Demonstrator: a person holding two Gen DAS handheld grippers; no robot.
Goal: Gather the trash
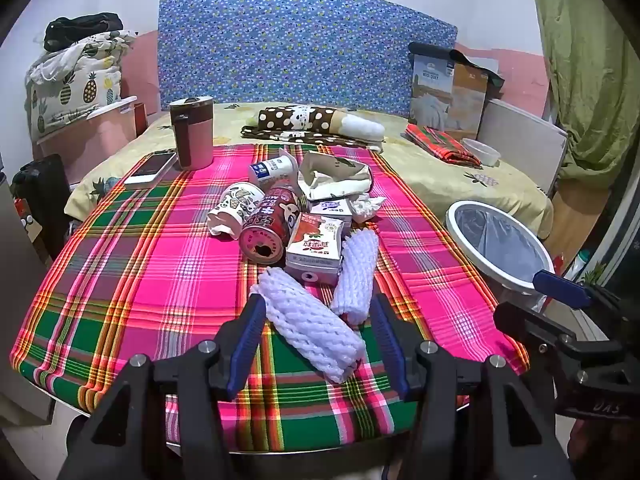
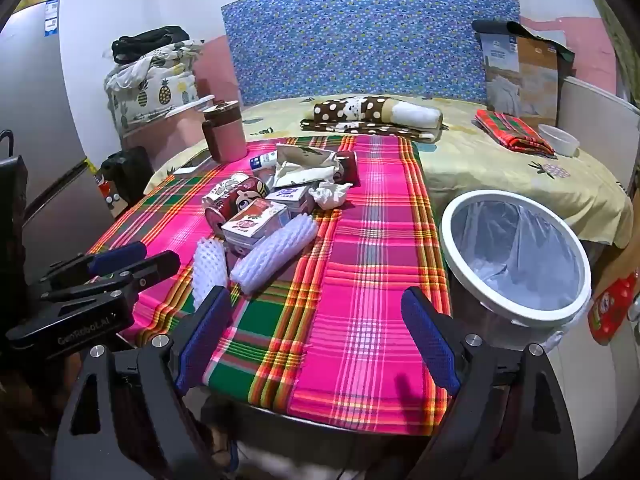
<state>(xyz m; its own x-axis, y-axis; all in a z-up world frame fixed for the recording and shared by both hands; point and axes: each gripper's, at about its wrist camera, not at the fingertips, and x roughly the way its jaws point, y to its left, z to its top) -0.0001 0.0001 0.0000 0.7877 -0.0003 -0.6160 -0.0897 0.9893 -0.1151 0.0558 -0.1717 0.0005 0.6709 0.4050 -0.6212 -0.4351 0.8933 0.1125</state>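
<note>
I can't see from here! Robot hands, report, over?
Left gripper open around nearest white foam net sleeve, not closed. Right gripper open, empty, above plaid tablecloth. White-rimmed lined trash bin unobstructed, right of table.

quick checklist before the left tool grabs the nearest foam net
1. Left tool open: ok, fingers spread.
2. Nearest foam net between the fingers: ok, it lies diagonally between them.
3. Net free of other trash: cannot tell; its far end sits close to the second foam net and the milk carton.
4. Trash bin open, with a liner: ok, beside the table's right edge.
5. Right tool holding nothing: ok, open over bare tablecloth.
</note>
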